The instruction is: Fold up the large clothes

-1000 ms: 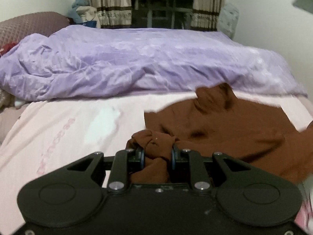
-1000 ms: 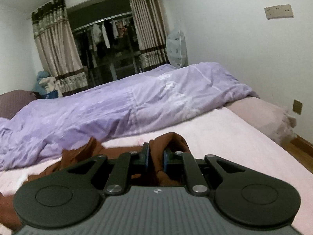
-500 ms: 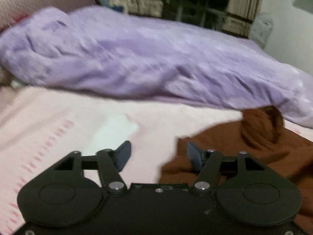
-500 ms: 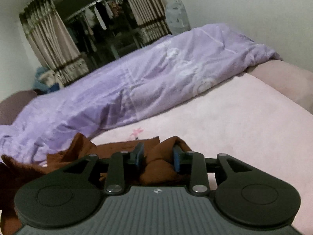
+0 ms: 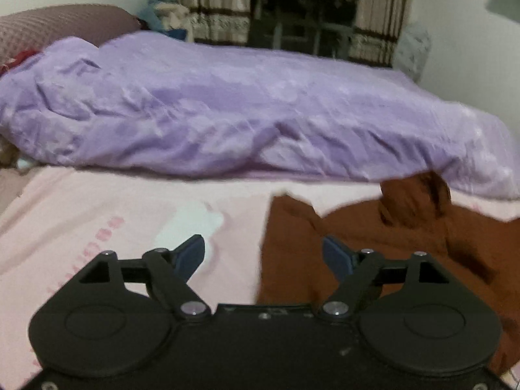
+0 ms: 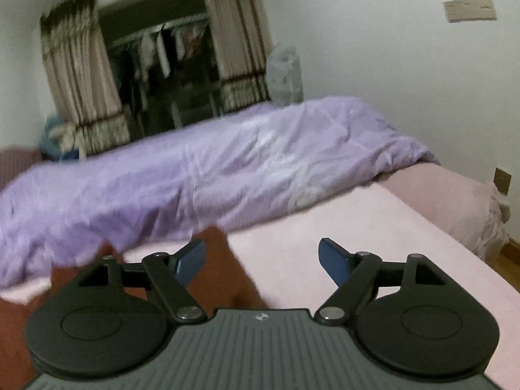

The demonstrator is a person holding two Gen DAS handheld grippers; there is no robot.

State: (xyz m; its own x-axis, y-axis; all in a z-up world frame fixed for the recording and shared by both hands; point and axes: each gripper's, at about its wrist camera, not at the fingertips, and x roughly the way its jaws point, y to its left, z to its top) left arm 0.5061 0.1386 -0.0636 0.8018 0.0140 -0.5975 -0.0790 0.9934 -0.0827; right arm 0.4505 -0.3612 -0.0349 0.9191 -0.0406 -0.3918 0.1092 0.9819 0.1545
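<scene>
Left wrist view: left gripper [image 5: 263, 255] had just been opening; its jaws stood wide and released, nothing pinched, though the near left edge of the brown garment [image 5: 373, 247] ran under the gap between them. Garment lay spread on the pink bed sheet [image 5: 97, 221], with a raised lump of cloth at its far edge, near the purple duvet [image 5: 227, 113]. Right wrist view: right gripper [image 6: 261, 261] had likewise just been opening; jaws released, with only sheet and the garment's right edge between them. Brown garment [image 6: 221, 273] sat under and to the left of the left finger, one corner peaking up toward the duvet [image 6: 211, 175]. Pink sheet [image 6: 373, 227] bare to the right. Judgement: fold apparently just laid down, both corners let go. Risks: the raised lump and peaked corner could set as creases if not flattened; withdrawing low could let a finger snag the edge and drag the fold open; cloth edges blurred, so alignment unverified.
</scene>
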